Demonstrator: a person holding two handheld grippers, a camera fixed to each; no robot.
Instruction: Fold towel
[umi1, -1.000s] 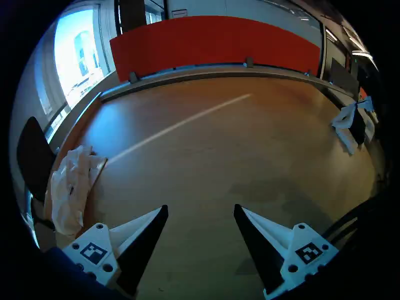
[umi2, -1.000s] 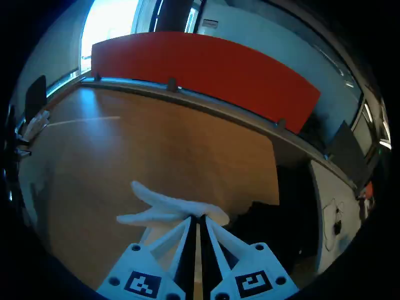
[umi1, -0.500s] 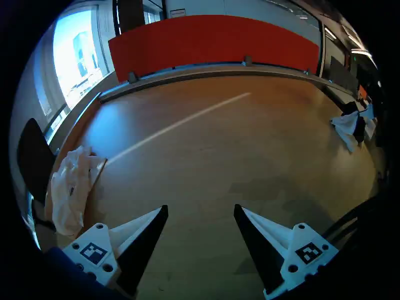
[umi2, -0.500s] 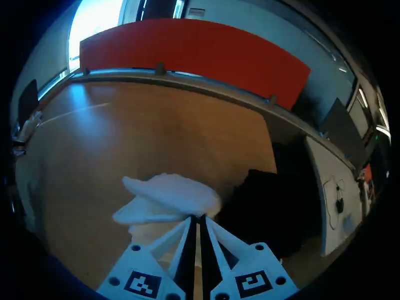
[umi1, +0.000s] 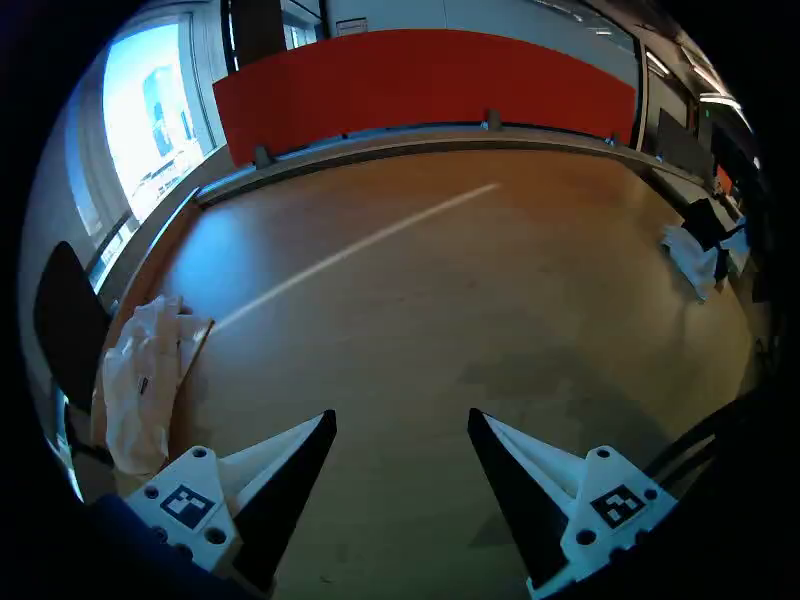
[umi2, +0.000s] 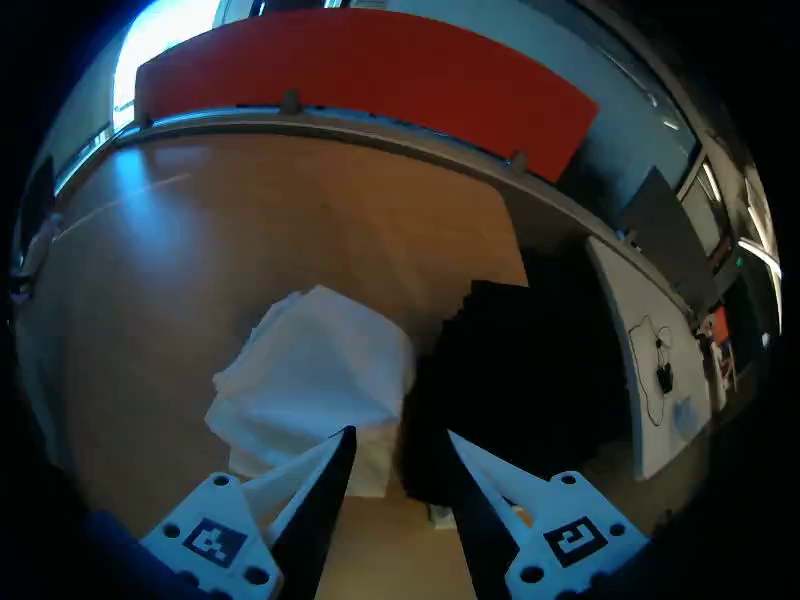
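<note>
**Folded towel lying close to the table's edge, both grippers empty**

We are looking at the towel in the right gripper view. It is lying as a white, folded bundle on the wooden table, right beside the table's edge, where the dark drop is beginning. Its layers are not sitting quite flush; on the left side they are stepping out unevenly.

The right gripper is hovering at the towel's near side with its fingers moderately apart and nothing between them. One finger is overlapping the towel's near edge in the picture, and we cannot tell whether it is touching the cloth.

The left gripper is waiting well apart over bare wood, with its fingers spread wide and empty. Farther out, a loose pile of white cloth is hanging over the table's side near a dark chair, and a red partition is closing off the far end.

We are judging the fold to be nearly or fully done, so the risks lie in leaving. If that near finger is catching a layer, pulling back may drag the bundle open. A sideways nudge may push the towel over the edge.
</note>
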